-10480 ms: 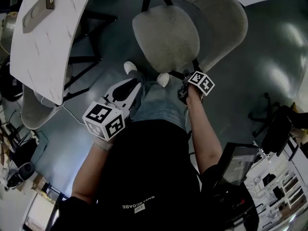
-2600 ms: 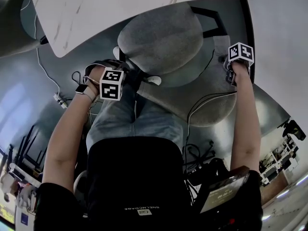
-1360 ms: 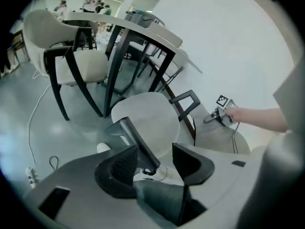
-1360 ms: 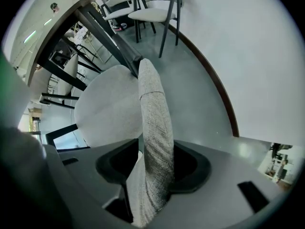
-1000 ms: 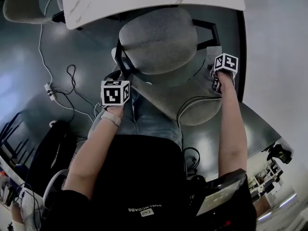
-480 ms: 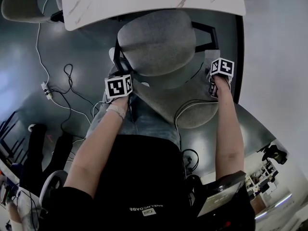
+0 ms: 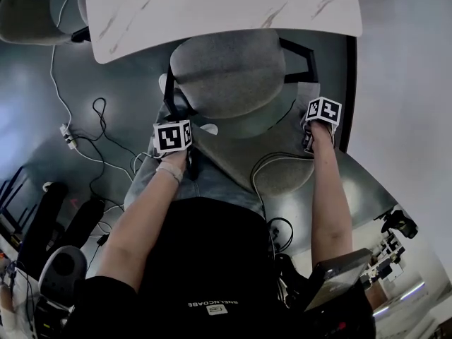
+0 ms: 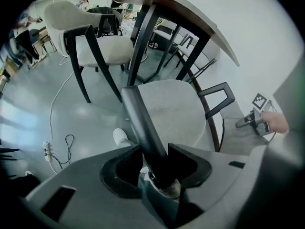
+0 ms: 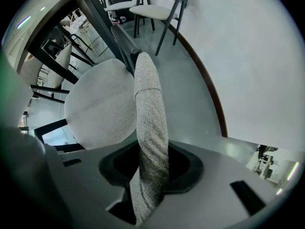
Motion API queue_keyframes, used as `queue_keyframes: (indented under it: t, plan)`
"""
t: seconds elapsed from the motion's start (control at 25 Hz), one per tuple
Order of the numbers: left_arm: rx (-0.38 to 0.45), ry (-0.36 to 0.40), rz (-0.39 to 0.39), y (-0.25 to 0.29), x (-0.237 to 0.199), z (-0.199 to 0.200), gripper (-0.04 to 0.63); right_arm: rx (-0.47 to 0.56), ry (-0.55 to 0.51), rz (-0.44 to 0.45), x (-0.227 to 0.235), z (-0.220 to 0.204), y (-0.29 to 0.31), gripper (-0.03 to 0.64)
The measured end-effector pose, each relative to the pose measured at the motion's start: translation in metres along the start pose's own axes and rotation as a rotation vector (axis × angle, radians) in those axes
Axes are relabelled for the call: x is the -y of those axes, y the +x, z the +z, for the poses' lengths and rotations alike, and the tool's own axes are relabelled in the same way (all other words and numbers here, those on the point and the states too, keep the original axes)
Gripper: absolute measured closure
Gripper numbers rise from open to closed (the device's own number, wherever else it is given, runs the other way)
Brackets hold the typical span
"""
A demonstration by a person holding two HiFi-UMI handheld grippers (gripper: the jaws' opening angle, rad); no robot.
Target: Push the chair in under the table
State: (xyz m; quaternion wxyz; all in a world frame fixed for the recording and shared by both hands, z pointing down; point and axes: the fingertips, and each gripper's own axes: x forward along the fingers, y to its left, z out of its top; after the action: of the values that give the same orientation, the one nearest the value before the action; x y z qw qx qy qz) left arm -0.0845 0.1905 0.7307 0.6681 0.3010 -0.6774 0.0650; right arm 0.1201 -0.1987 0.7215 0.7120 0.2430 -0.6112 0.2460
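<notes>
Under the table (image 7: 212,13) edge, chair (image 7: 229,73) seat barely tucked, wall (image 7: 402,83) close alongside.

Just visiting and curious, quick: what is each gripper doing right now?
Left gripper: jaws just closed in, gripping the chair's black frame bar.
Right gripper: jaws just closed in, gripping the chair's padded backrest edge.

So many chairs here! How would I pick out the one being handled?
Start at the white marbled table. The grey chair at its near edge is it. Only this one has the left gripper and right gripper, jaws just closing, clamped on its frame and backrest.
</notes>
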Motion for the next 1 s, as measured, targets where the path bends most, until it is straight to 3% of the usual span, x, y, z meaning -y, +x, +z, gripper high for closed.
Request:
queue_keyframes:
  t: [0.68, 1.0]
  plan:
    - [0.031, 0.097, -0.012, -0.006, -0.028, 0.083, 0.426, -0.009, 0.118, 0.008, -0.034, 0.022, -0.009, 0.489]
    - [0.002, 0.145, -0.011, -0.011, -0.040, 0.102, 0.426, -0.006, 0.148, 0.020, -0.048, 0.019, -0.012, 0.489]
